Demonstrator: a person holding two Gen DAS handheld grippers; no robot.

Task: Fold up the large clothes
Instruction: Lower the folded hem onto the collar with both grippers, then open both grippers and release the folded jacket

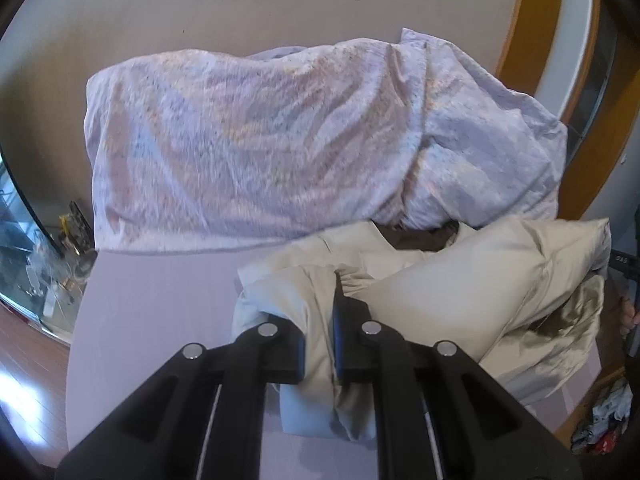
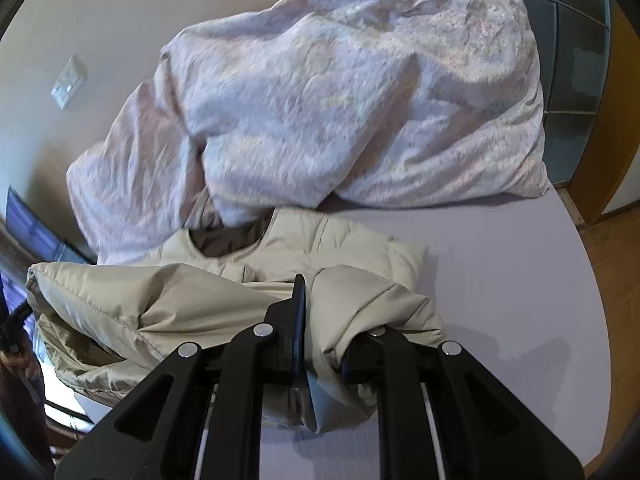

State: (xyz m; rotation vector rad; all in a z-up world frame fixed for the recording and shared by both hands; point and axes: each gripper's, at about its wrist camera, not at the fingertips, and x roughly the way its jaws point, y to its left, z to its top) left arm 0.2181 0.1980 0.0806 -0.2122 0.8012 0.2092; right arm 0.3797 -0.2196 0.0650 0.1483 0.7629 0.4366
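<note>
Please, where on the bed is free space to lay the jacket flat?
Bare sheet lies right of the beige jacket, below the duvet, and another patch lies left of the jacket. The middle is crowded; both grippers clamp the jacket.

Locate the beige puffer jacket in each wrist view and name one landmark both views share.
Left wrist: beige puffer jacket lower right, gripped by the left gripper.
Right wrist: lower left to centre, gripped by the right gripper.
Shared landmark: lilac floral duvet behind it.
</note>
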